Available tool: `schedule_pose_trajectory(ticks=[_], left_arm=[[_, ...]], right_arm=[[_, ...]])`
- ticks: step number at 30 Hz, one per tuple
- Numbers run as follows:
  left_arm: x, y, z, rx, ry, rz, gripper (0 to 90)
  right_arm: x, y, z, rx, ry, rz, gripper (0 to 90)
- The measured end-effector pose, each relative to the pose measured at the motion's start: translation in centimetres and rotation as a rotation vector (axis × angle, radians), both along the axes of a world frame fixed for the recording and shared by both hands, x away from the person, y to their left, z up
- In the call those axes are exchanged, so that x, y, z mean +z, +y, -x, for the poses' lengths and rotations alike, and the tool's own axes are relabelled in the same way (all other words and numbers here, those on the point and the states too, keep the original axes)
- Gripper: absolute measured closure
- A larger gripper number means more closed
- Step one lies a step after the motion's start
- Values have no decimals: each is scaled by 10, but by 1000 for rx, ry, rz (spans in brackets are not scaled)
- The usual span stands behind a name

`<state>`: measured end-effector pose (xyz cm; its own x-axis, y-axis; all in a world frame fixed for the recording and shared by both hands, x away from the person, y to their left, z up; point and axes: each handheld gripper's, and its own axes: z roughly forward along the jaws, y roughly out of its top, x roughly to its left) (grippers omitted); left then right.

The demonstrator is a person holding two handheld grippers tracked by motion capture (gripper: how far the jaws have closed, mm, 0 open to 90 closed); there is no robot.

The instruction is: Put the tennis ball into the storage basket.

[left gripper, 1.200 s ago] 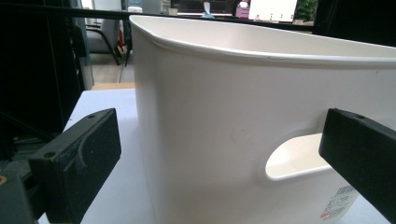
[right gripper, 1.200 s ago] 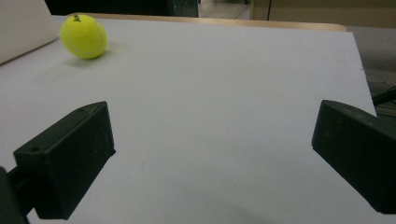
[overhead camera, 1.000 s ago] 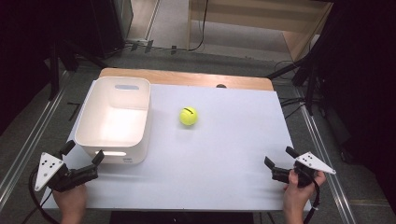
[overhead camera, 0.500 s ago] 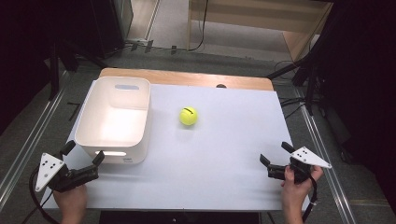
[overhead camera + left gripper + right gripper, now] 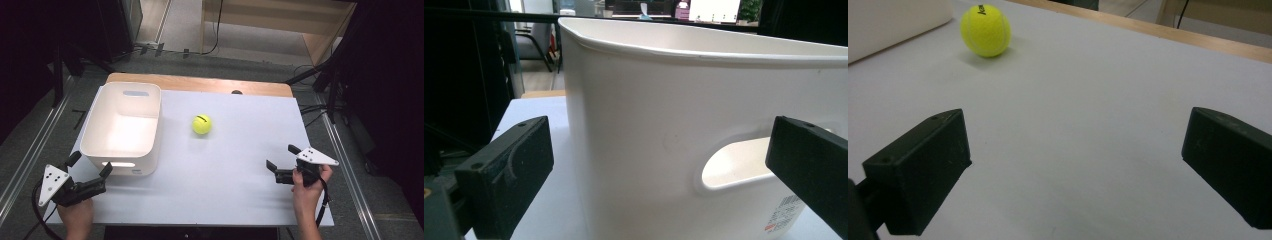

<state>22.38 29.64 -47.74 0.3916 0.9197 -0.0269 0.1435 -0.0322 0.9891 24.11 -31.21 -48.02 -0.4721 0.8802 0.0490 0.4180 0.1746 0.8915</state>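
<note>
A yellow tennis ball rests on the white table top, a little right of a white plastic bin. My right gripper is open near the table's right front, jaws pointing left toward the ball, which lies well ahead of it. At the left front corner my left gripper is open, just short of the bin's near wall with its oval handle hole. Nothing is held between either pair of jaws.
A wooden strip edges the table's far side. Metal rails run along the floor on both sides. Dark equipment and cables stand behind the table. The bin's inside looks bare.
My right gripper has moved left and slightly forward over the table, toward the ball. The left gripper, the ball and the bin have stayed put.
</note>
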Motion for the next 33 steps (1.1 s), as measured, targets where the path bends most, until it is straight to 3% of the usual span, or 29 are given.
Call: schedule_pose_trajectory(ticks=[18,26,28,33], left_arm=[[0,-1,0,-2,-1,-7,0],[-1,-2,0,-2,1,-16,0],[0,-2,0,-2,1,-16,0],[-1,-2,0,-1,1,-16,0]], right_arm=[[11,24,-31,72,32,6,0],[18,32,-39,91,23,3,0],[22,35,-43,107,21,-21,0],[28,41,-49,118,15,-7,0]])
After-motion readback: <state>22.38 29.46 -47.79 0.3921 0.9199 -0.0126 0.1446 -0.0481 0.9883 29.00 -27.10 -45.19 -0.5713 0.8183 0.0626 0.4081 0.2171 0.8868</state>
